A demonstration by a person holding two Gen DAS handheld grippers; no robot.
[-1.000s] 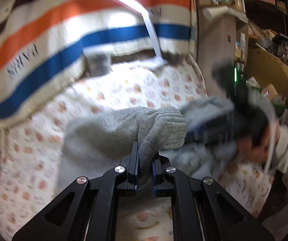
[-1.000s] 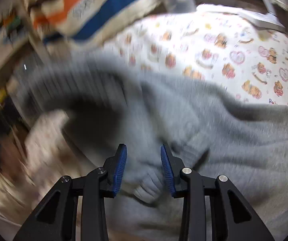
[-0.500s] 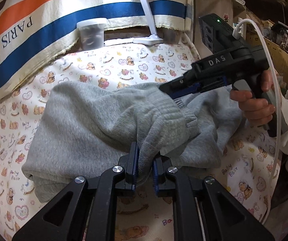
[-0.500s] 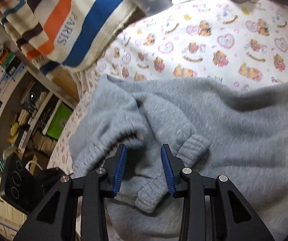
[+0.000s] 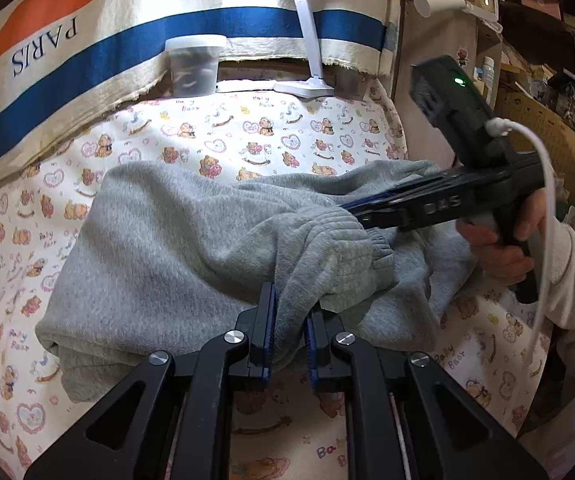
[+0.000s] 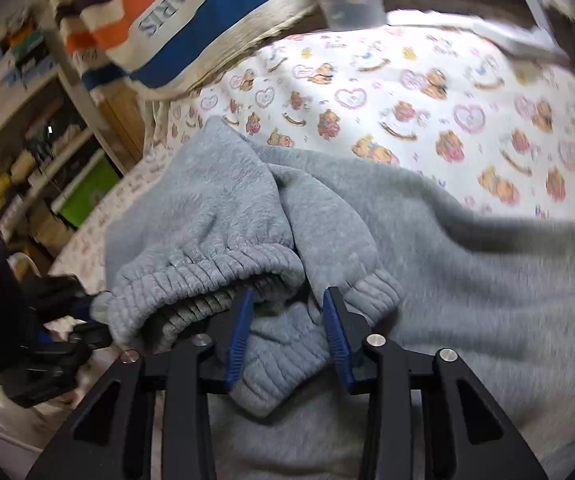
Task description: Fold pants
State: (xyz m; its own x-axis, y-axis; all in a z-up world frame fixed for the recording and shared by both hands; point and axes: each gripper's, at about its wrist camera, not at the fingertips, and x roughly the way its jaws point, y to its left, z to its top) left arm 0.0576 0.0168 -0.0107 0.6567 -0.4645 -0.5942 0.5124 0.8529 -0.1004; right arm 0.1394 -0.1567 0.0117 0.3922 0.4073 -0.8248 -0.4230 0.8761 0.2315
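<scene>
Grey sweatpants (image 5: 175, 248) lie bunched on a bear-print sheet (image 5: 247, 136). My left gripper (image 5: 289, 320) is shut on a ribbed cuff of the pants (image 5: 327, 252) and holds it up a little. My right gripper (image 6: 287, 312) is open, its blue pads on either side of another ribbed cuff (image 6: 283, 352) without closing on it. In the left wrist view the right gripper (image 5: 367, 210) reaches in from the right, its fingers against the pants beside the held cuff. The pants (image 6: 447, 264) fill the lower right wrist view.
A striped "PARIS" blanket (image 5: 127, 40) hangs behind the sheet. A plastic cup (image 5: 195, 64) and a white desk lamp (image 5: 307, 40) stand at the back edge. Shelves with clutter (image 5: 527, 60) are at the right; more shelves (image 6: 27, 140) show at the left.
The right gripper has swung in from the right and settled against the pants, staying open. The left gripper has kept its hold on the cuff and lowered it toward the sheet.
</scene>
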